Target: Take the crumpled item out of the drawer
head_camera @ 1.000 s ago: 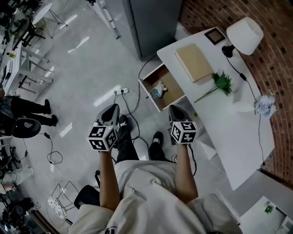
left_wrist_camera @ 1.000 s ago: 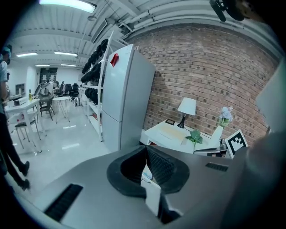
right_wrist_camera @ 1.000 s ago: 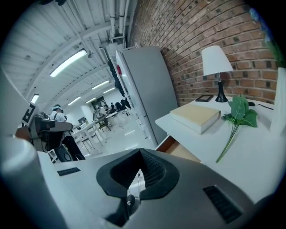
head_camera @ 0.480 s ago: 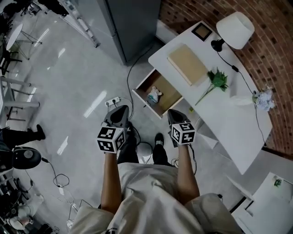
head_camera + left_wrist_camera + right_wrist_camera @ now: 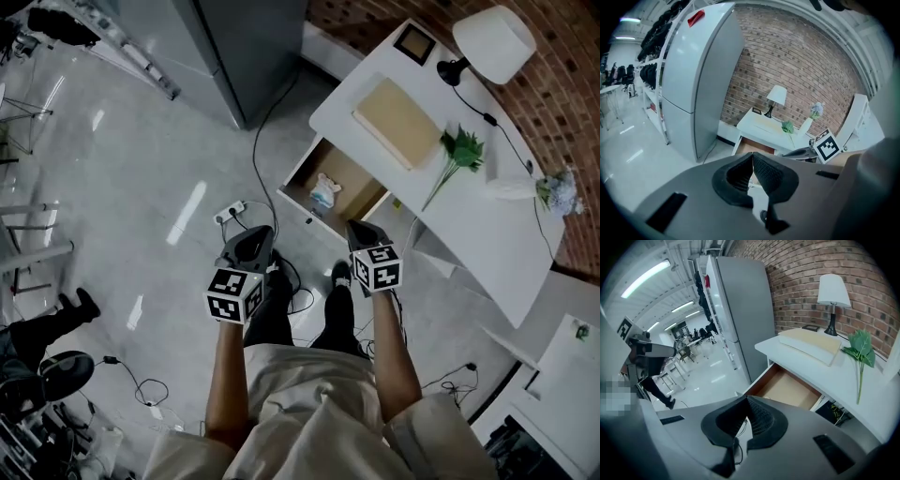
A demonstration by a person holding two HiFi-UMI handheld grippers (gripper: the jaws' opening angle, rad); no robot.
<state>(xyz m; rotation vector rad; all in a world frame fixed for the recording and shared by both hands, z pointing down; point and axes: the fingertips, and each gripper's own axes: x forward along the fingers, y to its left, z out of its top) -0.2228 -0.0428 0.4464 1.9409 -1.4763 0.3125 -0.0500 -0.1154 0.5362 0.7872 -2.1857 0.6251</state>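
Note:
A wooden drawer (image 5: 361,183) stands pulled out of the white desk (image 5: 469,225). In it lies the crumpled item (image 5: 325,192), pale with a blue patch. My left gripper (image 5: 258,232) hangs over the floor, short of the drawer's front, shut and holding nothing. My right gripper (image 5: 355,226) is at the drawer's near right corner, also shut and holding nothing. The left gripper view shows the shut left gripper (image 5: 752,155) with the drawer (image 5: 752,146) beyond. In the right gripper view, the shut right gripper (image 5: 746,399) points at the drawer (image 5: 787,387); the item is hidden there.
On the desk are a tan pad (image 5: 398,108), a white lamp (image 5: 494,42), a small frame (image 5: 413,42), a green sprig (image 5: 459,155) and a flower vase (image 5: 558,187). A grey cabinet (image 5: 234,47) stands left of the desk. A power strip (image 5: 230,214) and cables lie on the floor.
The head view has swung, so the desk and drawer sit a little differently in the frame. Both grippers stay shut, holding nothing, and have kept their place in front of the drawer.

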